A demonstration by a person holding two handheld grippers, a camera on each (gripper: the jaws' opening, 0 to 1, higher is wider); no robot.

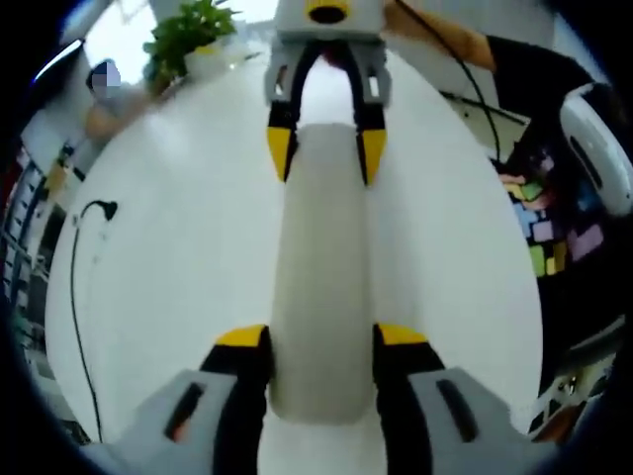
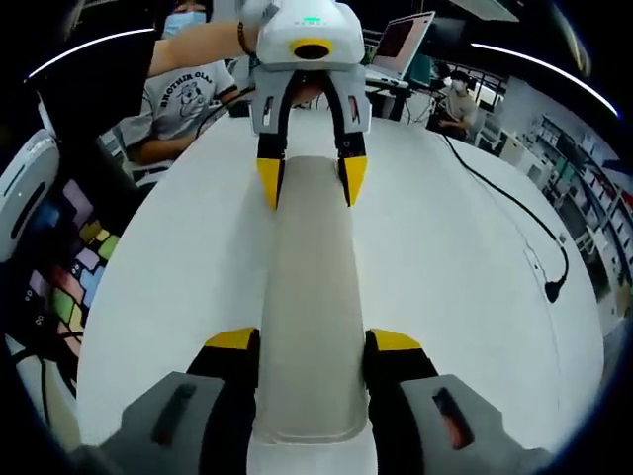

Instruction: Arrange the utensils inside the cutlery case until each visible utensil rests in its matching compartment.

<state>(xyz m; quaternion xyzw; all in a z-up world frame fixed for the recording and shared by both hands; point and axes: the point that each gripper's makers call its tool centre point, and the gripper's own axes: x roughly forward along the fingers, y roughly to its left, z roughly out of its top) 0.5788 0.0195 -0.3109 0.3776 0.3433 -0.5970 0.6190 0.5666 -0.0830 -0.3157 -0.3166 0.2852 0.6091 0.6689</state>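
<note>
Both grippers clamp the long pale cutlery case (image 1: 321,297) over the white table (image 1: 178,257): left gripper (image 1: 321,361) at its 6 o'clock end, right gripper (image 1: 326,153) at 12, long axis running straight between them.

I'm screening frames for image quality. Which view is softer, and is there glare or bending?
Left gripper view: softer overall, window area behind the plant blown out, cutlery case hazy-edged. Right gripper view: sharper, even light, table edge bowed by the fisheye, ceiling light strips curved.
</note>
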